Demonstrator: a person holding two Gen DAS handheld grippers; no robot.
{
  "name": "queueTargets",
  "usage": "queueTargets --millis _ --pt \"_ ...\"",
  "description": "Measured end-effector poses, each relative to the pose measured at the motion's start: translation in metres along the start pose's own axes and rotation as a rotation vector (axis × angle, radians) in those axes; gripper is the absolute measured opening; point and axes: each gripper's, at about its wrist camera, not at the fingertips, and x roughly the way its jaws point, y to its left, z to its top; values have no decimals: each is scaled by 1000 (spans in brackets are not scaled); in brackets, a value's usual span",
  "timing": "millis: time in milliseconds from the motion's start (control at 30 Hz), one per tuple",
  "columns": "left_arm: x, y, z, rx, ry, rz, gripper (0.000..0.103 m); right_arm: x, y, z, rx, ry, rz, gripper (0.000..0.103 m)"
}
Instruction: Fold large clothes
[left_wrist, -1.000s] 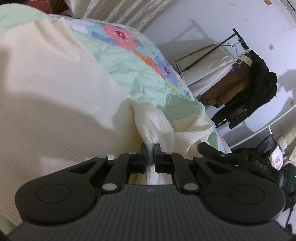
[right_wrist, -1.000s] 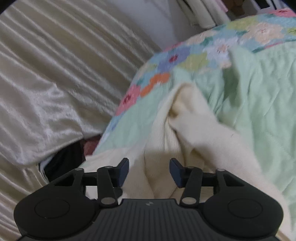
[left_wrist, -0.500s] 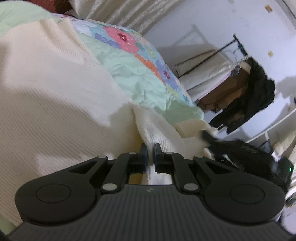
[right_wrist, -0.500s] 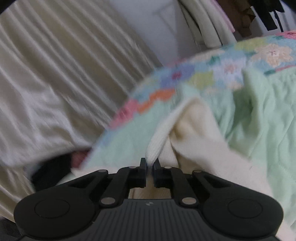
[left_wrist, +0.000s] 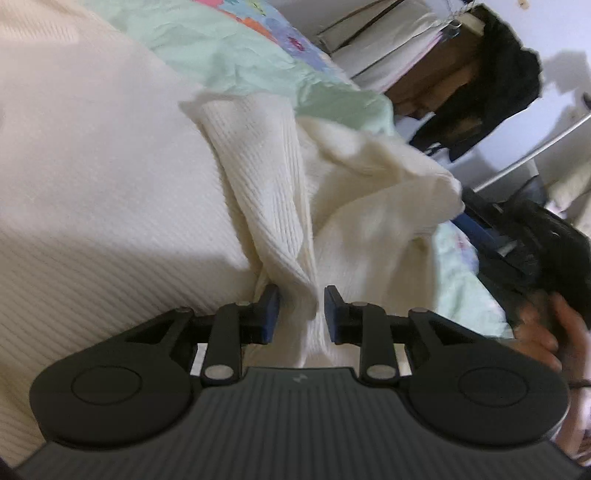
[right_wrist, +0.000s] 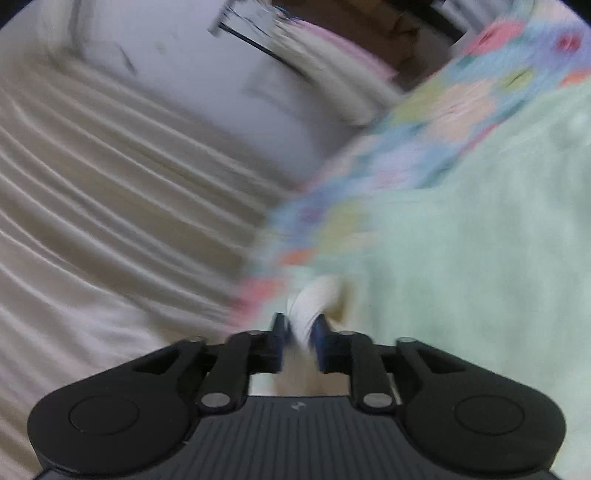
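light: soft, dim | right view: motion-blurred | edges: fisheye-bent

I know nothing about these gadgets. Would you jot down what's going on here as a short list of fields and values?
Setting: a bed with a mint green floral quilt
Garment: cream ribbed sweater spread on the quilt, one part bunched up
Left gripper: jaws have just been opening; a fold of the sweater lies between them, no longer pinched
Right gripper: jaws have just been opening, with a cream fold between them; picture blurred
Person: a hand holding the right gripper
Background: pale curtain, clothes rack
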Motion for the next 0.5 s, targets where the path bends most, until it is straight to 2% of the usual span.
queueTargets --millis 67,100,167,267,400,467,500 --pt "-7 1 2 -6 -49 16 24 -15 3 -10 -17 43 9 50" --pt "-9 1 4 19 -72 70 17 -18 8 -16 -69 82 14 50" --pt "-8 -1 5 51 -67 113 11 -20 18 -28 -163 142 22 50" --pt "-1 -8 7 118 -52 142 11 -14 31 -50 -296 186 35 50" --pt "12 -18 19 241 4 184 12 0 32 -61 -381 208 2 49" --pt "9 -20 17 276 -6 184 10 8 34 -72 -437 220 -30 49" --pt "6 -23 17 296 -35 195 8 14 34 -79 -471 223 -49 47"
